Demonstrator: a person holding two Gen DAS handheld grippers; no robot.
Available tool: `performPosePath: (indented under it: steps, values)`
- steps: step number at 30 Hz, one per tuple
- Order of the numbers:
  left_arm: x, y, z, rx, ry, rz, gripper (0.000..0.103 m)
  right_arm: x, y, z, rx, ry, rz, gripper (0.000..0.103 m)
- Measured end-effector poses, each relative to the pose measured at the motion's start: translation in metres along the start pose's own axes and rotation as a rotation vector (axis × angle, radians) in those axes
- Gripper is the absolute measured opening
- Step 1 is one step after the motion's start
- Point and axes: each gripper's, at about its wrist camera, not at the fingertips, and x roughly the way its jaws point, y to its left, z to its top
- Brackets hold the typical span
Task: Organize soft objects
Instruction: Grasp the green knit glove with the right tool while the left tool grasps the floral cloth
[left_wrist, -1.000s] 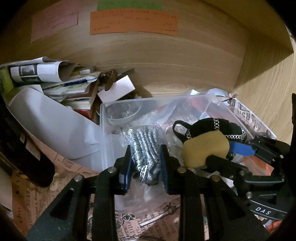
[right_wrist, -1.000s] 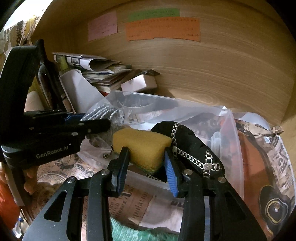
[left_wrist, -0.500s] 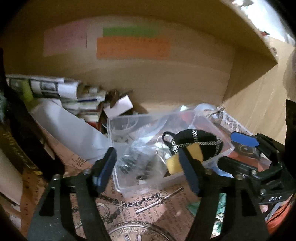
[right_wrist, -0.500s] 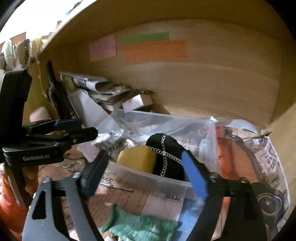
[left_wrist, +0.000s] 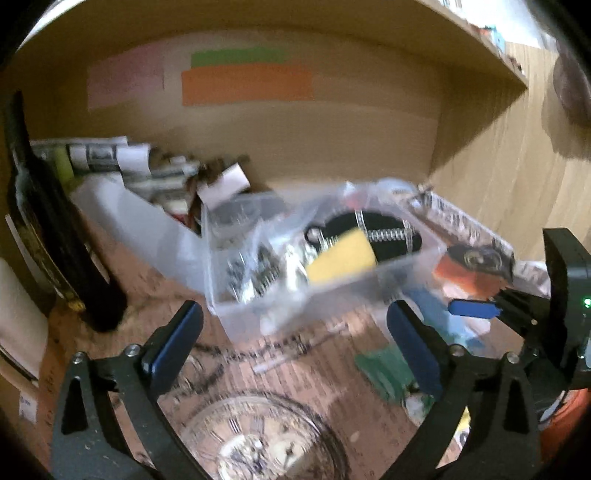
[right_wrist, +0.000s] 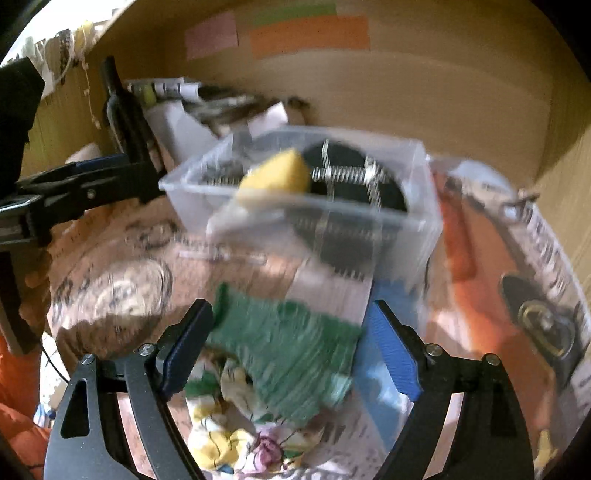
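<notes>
Sponge (right_wrist: 275, 175) and black chained pouch (right_wrist: 354, 181) lay inside the clear bin (right_wrist: 406, 214); green knit cloth (right_wrist: 288, 343) and floral cloth (right_wrist: 236, 435) remained outside, before it. Both grippers, left (left_wrist: 293, 343) and right (right_wrist: 291, 347), had jaws spread, empty.

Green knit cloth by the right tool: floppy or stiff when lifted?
Probably floppy: the green knit cloth lies flat and rumpled over the flowered fabric. Likely light, and its ribbed weave should grip. The right tool is open around it.
</notes>
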Motion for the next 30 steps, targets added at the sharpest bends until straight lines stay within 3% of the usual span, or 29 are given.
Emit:
performPosePath:
  steps: [4, 10, 17, 25, 27, 29, 30]
  values:
    - [0.006, -0.003, -0.014, -0.01, 0.048, -0.005, 0.101, 0.008, -0.003, -0.009, 0.014, 0.05, 0.022, 0.058]
    - [0.017, -0.011, -0.033, -0.02, 0.127, -0.039, 0.101, 0.002, -0.01, -0.016, 0.04, 0.03, 0.011, 0.029]
    - [0.035, -0.04, -0.051, 0.025, 0.215, -0.118, 0.101, -0.018, -0.022, -0.02, 0.09, -0.045, -0.086, 0.022]
    - [0.048, -0.073, -0.061, 0.098, 0.24, -0.175, 0.1, -0.06, -0.048, -0.019, 0.184, -0.166, -0.143, 0.022]
    - [0.05, -0.076, -0.062, 0.105, 0.228, -0.168, 0.091, -0.066, -0.049, -0.02, 0.192, -0.183, -0.147, 0.022]
    - [0.054, -0.075, -0.062, 0.104, 0.244, -0.177, 0.071, -0.07, -0.051, -0.021, 0.2, -0.199, -0.146, 0.022]
    - [0.055, -0.074, -0.061, 0.101, 0.24, -0.176, 0.069, -0.071, -0.051, -0.022, 0.203, -0.204, -0.146, 0.022]
